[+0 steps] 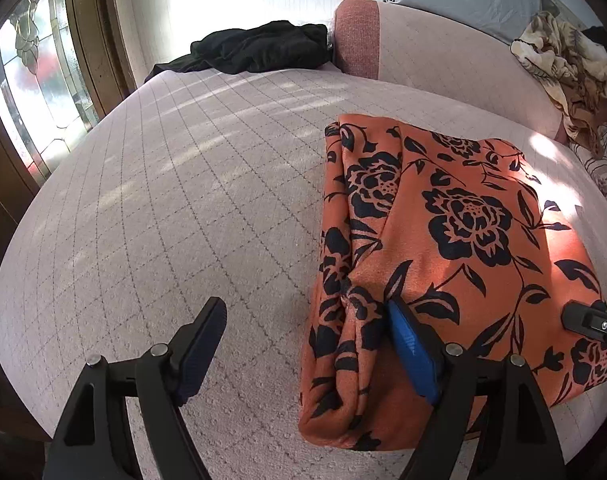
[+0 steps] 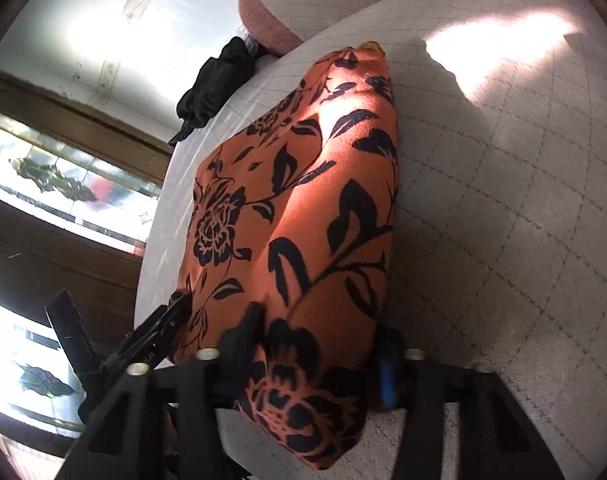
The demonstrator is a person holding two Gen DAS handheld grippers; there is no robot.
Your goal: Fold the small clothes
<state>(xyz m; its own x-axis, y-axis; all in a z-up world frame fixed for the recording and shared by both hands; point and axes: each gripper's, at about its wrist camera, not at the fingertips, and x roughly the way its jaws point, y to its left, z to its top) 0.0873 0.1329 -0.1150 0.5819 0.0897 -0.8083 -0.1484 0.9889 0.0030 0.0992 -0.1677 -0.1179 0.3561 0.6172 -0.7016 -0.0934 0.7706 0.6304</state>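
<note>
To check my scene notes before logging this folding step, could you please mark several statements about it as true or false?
1. The orange floral garment lies folded on the quilted surface. True.
2. The left gripper has its jaws shut. False: they stand wide apart, one over bare quilt and the other at the garment's edge.
3. A black garment lies at the far end of the surface. True.
4. The black garment lies on top of the orange one. False: they lie well apart.
5. Orange fabric sits between the jaws of the right gripper. True.
</note>
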